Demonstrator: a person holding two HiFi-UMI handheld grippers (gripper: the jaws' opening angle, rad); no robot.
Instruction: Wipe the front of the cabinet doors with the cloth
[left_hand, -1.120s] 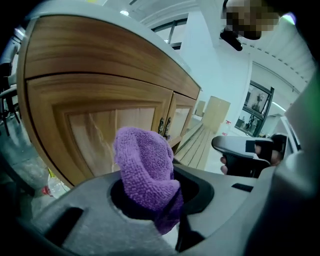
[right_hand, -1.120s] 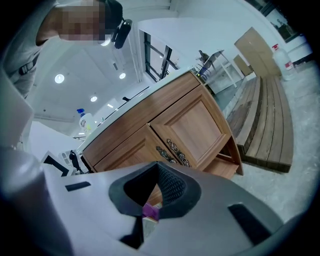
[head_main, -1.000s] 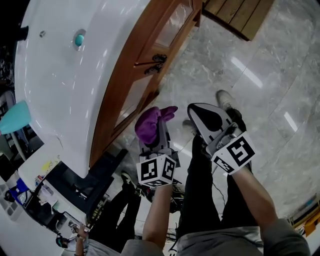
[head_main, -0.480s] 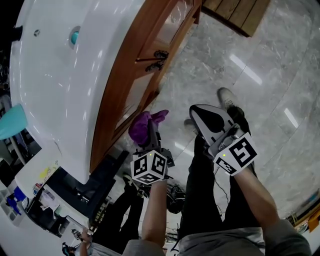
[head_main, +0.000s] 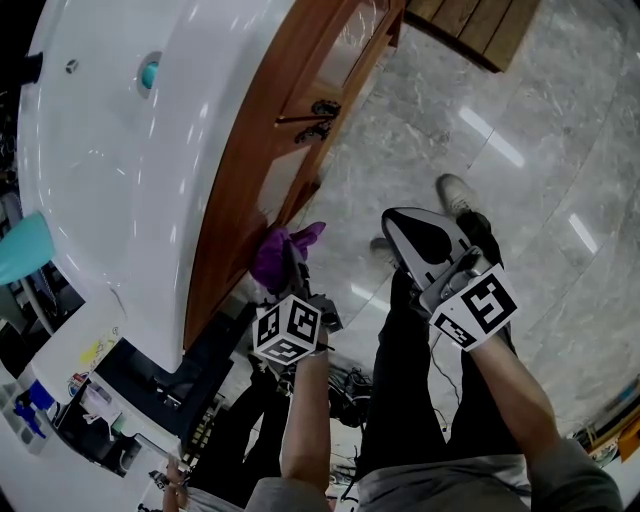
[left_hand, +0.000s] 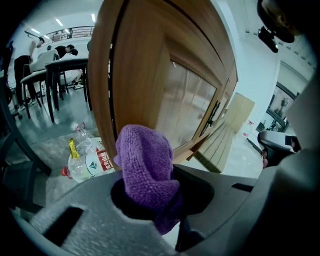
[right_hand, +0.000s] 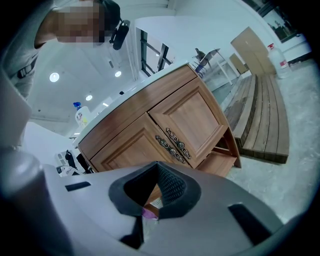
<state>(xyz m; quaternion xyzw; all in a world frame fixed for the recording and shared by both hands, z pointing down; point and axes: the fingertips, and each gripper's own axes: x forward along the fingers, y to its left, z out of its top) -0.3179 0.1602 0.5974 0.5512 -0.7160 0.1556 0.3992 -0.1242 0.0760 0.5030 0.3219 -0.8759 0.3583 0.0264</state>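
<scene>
The left gripper is clamping the purple cloth between its jaws, with the cloth bulging out past the tips. It is holding the cloth low against the wooden cabinet door, just beside the door's front. No view is showing whether the two are touching. The right gripper is hanging apart over the marble floor, its jaws pressing together on nothing and facing the door handles. Bottles are lying on the floor beside the cabinet.
</scene>
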